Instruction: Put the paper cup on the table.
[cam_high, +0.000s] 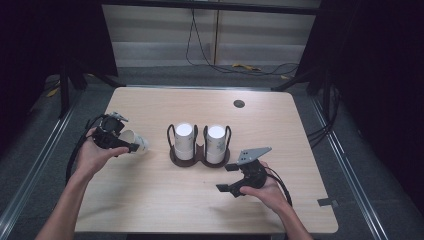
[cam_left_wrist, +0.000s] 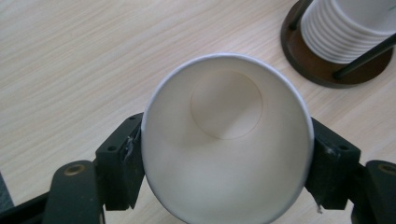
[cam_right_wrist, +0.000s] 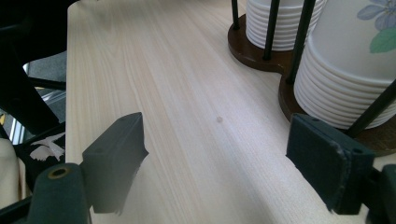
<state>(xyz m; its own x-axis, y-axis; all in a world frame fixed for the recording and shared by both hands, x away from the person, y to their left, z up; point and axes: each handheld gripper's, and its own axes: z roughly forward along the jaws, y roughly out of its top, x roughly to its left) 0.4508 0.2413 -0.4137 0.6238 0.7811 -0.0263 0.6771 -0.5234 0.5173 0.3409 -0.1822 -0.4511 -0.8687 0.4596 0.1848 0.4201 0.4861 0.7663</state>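
A white paper cup lies tilted in my left gripper, whose jaws press on its two sides; its open mouth faces the left gripper view's camera. A dark two-ring cup holder in the table's middle carries two stacks of white cups, upside down. My right gripper hovers open in front of the holder's right stack, nothing between its jaws. In the right gripper view the nearer stack bears a flower print.
The wooden table has a round cable hole at the back right. Cables run over the floor behind it, and dark stands rise at both back corners. A strip of tape sits at the right front edge.
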